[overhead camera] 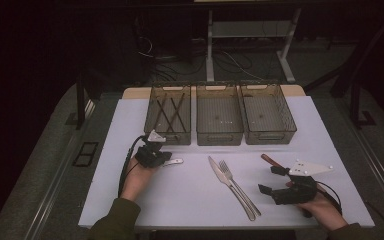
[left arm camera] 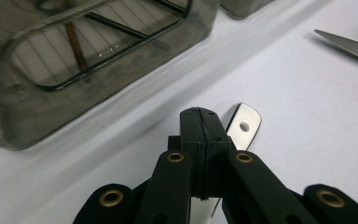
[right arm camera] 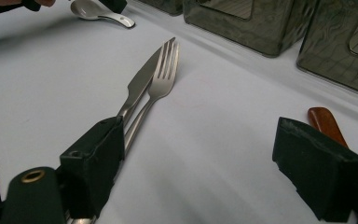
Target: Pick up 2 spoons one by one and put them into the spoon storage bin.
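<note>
My left gripper (overhead camera: 152,155) (left arm camera: 200,126) is at the table's left, just before the left bin, with its jaws pressed together and nothing between the pads. A steel spoon (overhead camera: 174,161) (left arm camera: 244,125) (right arm camera: 98,13) lies on the table under and past the fingertips, its handle end with a hole poking out. My right gripper (overhead camera: 272,179) (right arm camera: 205,154) rests at the front right with jaws wide apart and empty. A knife (overhead camera: 219,172) (right arm camera: 142,81) and fork (overhead camera: 236,183) (right arm camera: 161,77) lie side by side mid-table, handles toward the right gripper's left jaw.
Three smoky plastic bins stand in a row at the back: the left bin (overhead camera: 152,131) (left arm camera: 23,116) holds dark sticks, the middle bin (overhead camera: 219,135) and right bin (overhead camera: 285,131) look bare. A brown-handled utensil (overhead camera: 268,160) (right arm camera: 327,122) lies by the right gripper.
</note>
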